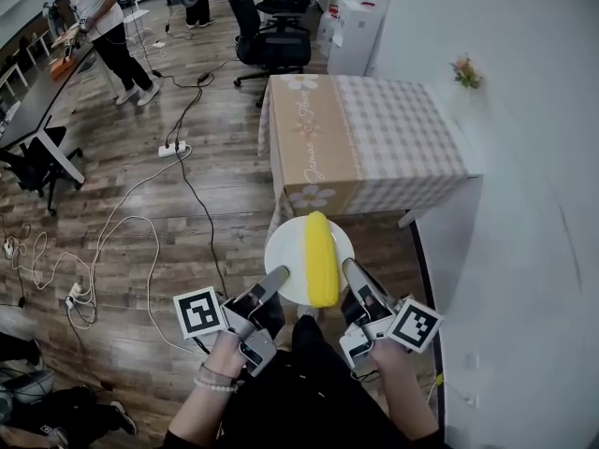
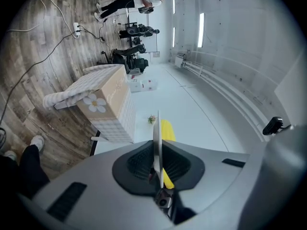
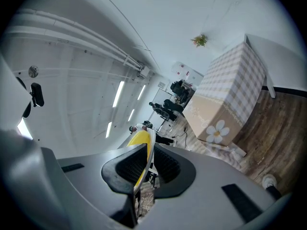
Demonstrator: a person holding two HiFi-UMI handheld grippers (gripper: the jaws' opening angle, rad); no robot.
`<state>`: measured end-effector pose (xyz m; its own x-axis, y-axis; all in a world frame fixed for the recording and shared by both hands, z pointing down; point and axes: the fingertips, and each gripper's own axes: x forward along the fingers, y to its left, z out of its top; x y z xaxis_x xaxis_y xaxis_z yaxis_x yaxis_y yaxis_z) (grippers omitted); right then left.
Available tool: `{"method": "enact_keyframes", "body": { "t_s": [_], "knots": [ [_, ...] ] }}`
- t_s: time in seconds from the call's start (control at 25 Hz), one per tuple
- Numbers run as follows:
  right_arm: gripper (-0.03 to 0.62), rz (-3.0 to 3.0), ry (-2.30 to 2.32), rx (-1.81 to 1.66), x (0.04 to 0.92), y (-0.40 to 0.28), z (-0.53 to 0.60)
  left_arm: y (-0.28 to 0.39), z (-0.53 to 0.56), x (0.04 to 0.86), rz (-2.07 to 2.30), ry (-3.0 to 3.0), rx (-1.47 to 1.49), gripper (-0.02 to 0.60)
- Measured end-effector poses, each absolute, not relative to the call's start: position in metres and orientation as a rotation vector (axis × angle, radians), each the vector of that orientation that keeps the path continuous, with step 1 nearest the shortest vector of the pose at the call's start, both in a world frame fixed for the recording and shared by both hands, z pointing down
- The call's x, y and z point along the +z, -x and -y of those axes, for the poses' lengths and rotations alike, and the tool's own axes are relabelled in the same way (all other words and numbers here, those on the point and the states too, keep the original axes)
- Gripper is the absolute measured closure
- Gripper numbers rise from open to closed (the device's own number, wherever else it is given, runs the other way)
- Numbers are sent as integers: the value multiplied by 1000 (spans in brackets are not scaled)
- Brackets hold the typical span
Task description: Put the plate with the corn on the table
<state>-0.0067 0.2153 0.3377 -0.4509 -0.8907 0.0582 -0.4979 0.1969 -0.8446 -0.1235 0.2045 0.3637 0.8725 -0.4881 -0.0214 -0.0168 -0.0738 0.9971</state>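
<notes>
Plate [image 1: 285, 251], centre: corn [image 1: 320, 257] on it, lying 12 to 6; left gripper [image 1: 278, 277] on the rim at 8 o'clock, right gripper [image 1: 348, 267] at 4. Table [image 1: 374, 129] at 12 o'clock beyond the plate, apart. Chair [image 1: 271, 40] behind the table at 11; person [image 1: 103, 21] at 10.

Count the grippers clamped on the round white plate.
2: the left gripper clamps the left rim of the round white plate, the right gripper its right rim; a yellow corn cob lies on it.
</notes>
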Motion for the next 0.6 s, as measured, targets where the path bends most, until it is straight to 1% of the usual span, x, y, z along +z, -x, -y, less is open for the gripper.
{"method": "enact_keyframes", "body": {
  "t_s": [0.6],
  "knots": [
    [522,-2066,1211,-1217,343,-28,-137,89,-135,367,479,-1584,-440,541]
  ]
}}
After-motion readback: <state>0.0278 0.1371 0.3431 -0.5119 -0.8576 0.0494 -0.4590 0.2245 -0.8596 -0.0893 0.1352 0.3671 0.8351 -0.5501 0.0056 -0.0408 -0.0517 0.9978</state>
